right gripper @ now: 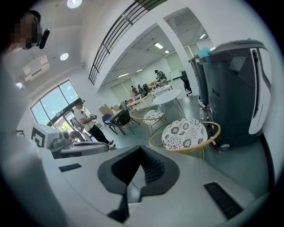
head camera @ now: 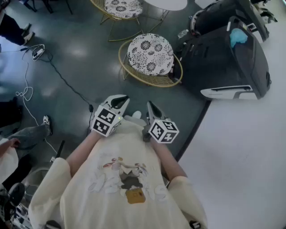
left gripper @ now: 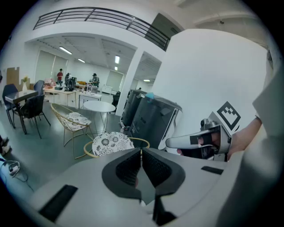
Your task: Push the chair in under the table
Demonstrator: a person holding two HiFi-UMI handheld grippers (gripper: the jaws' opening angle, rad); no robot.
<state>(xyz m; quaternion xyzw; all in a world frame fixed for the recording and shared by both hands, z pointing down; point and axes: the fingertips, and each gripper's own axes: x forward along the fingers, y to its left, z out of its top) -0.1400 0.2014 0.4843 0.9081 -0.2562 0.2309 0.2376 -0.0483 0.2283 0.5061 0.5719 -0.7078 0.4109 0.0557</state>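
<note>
Two floral chairs (head camera: 150, 54) (head camera: 123, 8), two shut tools (head camera: 119, 99) (head camera: 150, 105)

Bright, even light from ceiling lights (right gripper: 71, 3) and a blown-out window (right gripper: 57, 104). Soft glare on the floor (head camera: 77, 53), faint shadows. Both gripper views are heavily fisheyed, with black corners.

No lettering, label or number can be read anywhere.
</note>
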